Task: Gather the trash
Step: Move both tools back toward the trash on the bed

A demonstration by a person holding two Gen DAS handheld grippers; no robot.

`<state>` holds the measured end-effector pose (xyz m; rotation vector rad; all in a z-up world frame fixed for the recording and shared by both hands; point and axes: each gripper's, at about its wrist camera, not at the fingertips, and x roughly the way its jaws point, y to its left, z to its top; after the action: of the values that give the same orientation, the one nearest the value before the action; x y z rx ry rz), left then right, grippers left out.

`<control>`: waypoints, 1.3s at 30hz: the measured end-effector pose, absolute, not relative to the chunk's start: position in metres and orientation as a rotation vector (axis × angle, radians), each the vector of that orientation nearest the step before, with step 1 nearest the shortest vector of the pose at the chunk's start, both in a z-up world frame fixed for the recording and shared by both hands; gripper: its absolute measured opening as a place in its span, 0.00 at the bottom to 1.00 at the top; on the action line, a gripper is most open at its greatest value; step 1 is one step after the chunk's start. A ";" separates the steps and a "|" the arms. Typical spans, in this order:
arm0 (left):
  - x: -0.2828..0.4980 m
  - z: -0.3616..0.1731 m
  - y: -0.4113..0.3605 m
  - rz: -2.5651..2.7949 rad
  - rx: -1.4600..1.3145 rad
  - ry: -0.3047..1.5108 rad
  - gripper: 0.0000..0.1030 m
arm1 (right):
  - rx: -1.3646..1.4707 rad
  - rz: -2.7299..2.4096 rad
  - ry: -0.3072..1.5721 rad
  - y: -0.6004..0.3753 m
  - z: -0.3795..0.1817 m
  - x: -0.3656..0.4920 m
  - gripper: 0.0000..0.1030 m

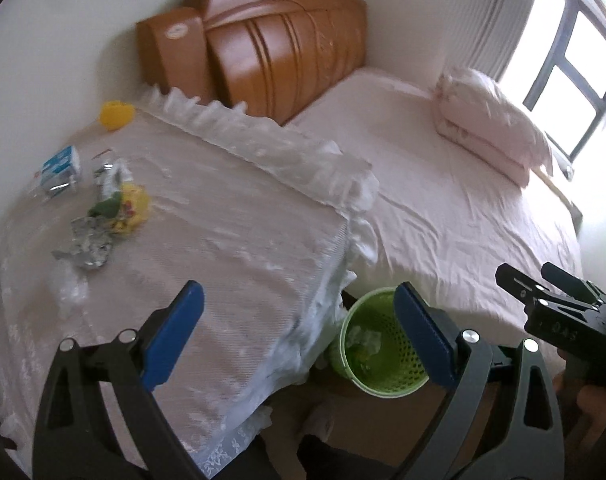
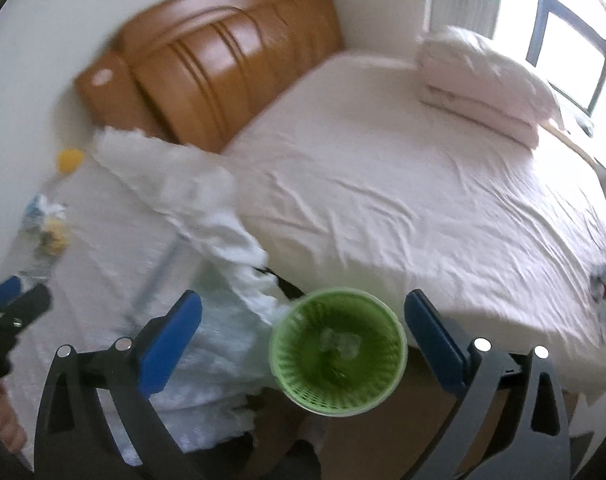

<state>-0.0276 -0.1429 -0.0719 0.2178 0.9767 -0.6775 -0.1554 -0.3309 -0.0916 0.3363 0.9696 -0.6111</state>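
My left gripper is open and empty above the near edge of a table under a white lace cloth. Trash lies at the table's left: a crumpled foil wrapper, a yellow and green wrapper, a blue and white carton and clear plastic. A green mesh basket stands on the floor between table and bed. My right gripper is open and empty right above the basket, which holds crumpled trash.
A bed with a pale pink sheet, a folded quilt and a wooden headboard fills the right side. A yellow object sits at the table's far corner. A window is at the far right.
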 end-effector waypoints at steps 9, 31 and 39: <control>-0.017 -0.078 -0.113 -0.607 0.163 1.002 0.89 | 0.281 -0.512 0.986 -0.298 -0.083 -0.122 0.98; 0.006 -0.094 -0.075 -0.476 0.147 1.019 0.89 | 0.258 -0.402 1.012 -0.268 -0.094 -0.084 0.98; 0.030 -0.114 -0.023 -0.349 0.192 0.997 0.89 | 0.280 -0.324 1.038 -0.244 -0.111 -0.052 0.98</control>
<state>0.0296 -0.0227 -0.1145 0.1917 0.9974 -0.3489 -0.0519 -0.2440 -0.1113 0.2796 1.0383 -0.3237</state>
